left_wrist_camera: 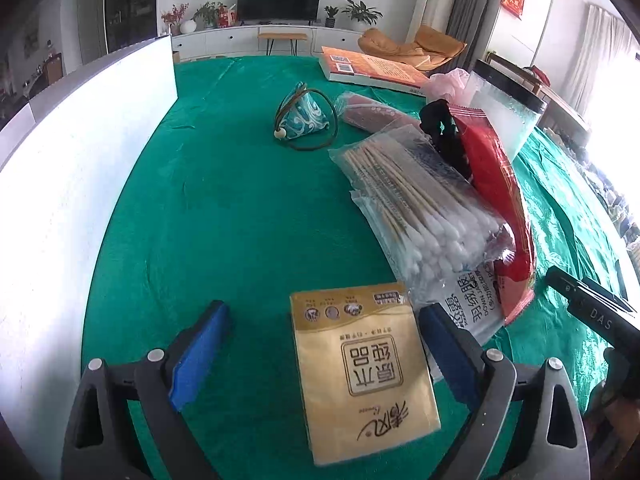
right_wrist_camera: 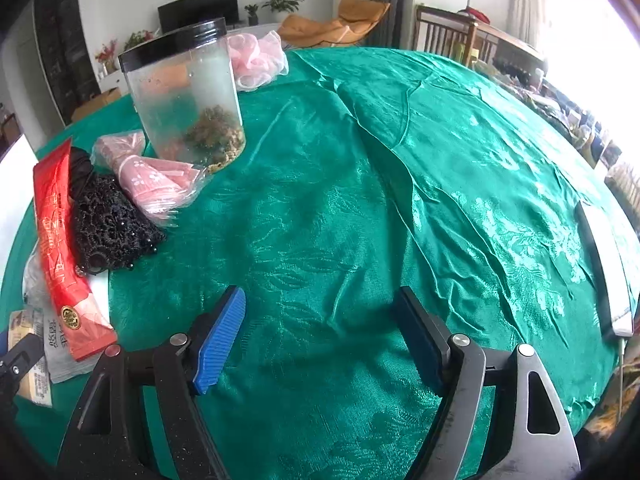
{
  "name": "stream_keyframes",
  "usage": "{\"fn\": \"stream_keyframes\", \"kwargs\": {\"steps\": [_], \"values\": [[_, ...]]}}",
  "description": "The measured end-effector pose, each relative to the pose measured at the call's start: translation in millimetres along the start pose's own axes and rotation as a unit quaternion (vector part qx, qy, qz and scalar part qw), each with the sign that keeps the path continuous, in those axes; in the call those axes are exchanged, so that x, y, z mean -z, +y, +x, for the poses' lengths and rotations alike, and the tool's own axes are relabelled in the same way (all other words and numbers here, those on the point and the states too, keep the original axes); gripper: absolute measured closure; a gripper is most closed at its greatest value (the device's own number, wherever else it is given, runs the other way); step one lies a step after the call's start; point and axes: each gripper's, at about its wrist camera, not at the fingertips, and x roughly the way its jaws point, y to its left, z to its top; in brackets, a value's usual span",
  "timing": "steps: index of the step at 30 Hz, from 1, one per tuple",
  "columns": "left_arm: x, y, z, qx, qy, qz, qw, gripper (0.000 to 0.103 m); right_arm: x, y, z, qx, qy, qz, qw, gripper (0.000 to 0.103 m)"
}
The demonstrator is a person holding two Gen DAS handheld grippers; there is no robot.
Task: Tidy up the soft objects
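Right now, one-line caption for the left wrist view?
Open left gripper poised over a yellow tissue pack on the green tablecloth, cotton swabs bag alongside.

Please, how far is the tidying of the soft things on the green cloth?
Done: nothing looks sorted. The cotton swab bag, red packet and black lace pouch lie in one loose pile.
In hand: nothing; left gripper is open around the yellow tissue pack, right gripper open over bare cloth.
Left: everything.

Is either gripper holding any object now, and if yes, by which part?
Nothing is held. The left gripper stands open around the yellow tissue pack without pressing on it; the right gripper is open over bare green cloth.
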Motion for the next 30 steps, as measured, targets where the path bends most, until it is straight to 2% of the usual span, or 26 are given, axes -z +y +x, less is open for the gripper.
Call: {"fn": "stream_keyframes", "kwargs": {"steps": [4, 9, 30], "values": [[-6.7, 5.9, 3.3, 0.015, -0.002, -0.006, 0.9999, 0.008, 1.7, -0.3, 0.9, 0.001, -0.001, -0.001, 1.0, 0.02], [-9.1, 5.0, 7.4, 0.032, 0.003, 0.009, 0.9994, 0.0, 5.1, 4.3, -2.1, 0.002, -0.002, -0.001, 1.0, 0.019], [-9.7, 5.9, 8.4, 0.041, -0.002, 0.017, 0.999, 0.0, 4.8, 3.7, -1.4, 0.003, -0.002, -0.001, 1.0, 0.017]]}}
